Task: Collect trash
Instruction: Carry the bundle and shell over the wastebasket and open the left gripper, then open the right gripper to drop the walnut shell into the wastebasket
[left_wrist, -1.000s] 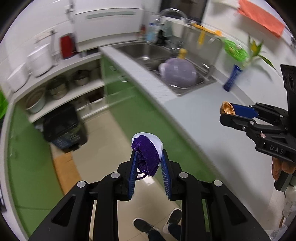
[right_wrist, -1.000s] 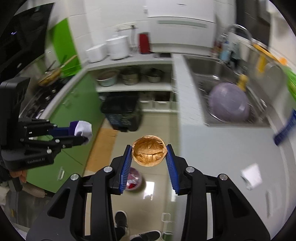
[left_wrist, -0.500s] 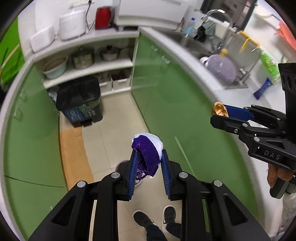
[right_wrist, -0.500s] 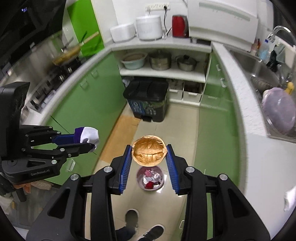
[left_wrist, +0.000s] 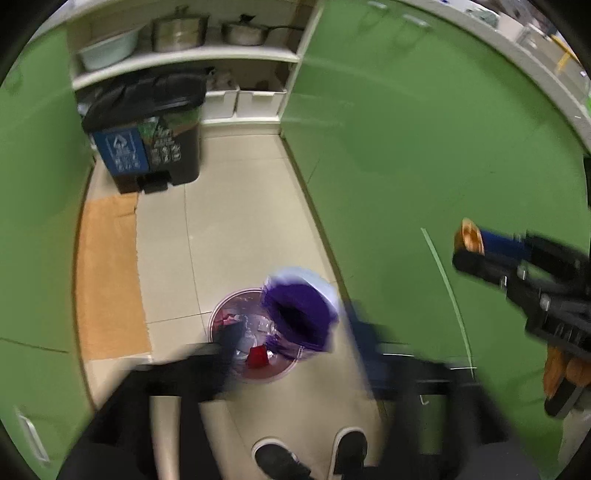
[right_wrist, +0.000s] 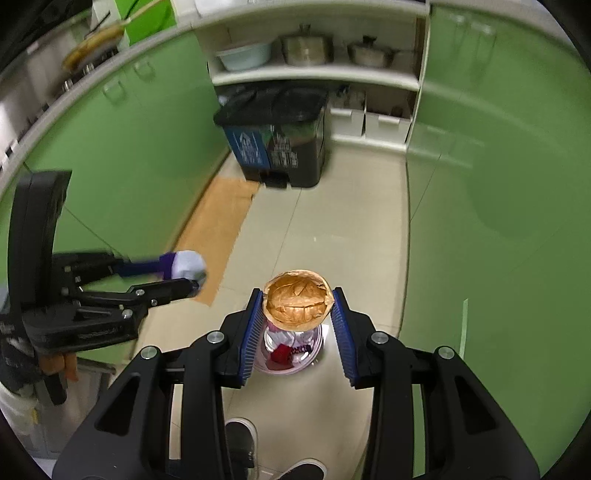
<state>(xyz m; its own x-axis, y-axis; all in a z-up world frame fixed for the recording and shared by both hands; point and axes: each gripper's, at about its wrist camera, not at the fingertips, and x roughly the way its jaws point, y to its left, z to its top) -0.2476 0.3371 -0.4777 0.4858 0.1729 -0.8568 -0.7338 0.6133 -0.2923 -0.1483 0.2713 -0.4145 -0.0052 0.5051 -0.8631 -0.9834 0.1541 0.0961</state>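
My right gripper is clamped on one crumpled brown wrapper; my left gripper, blurred, grips one purple-and-white wad, both above the single floor bin

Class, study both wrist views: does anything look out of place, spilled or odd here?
Nothing is spilled. The one oddity: a small bin of trash stands mid-floor, apart from the large pedal bin against the shelves. The left wrist view is motion-blurred.

purple-white wrapper, golden-brown shell, green cabinets
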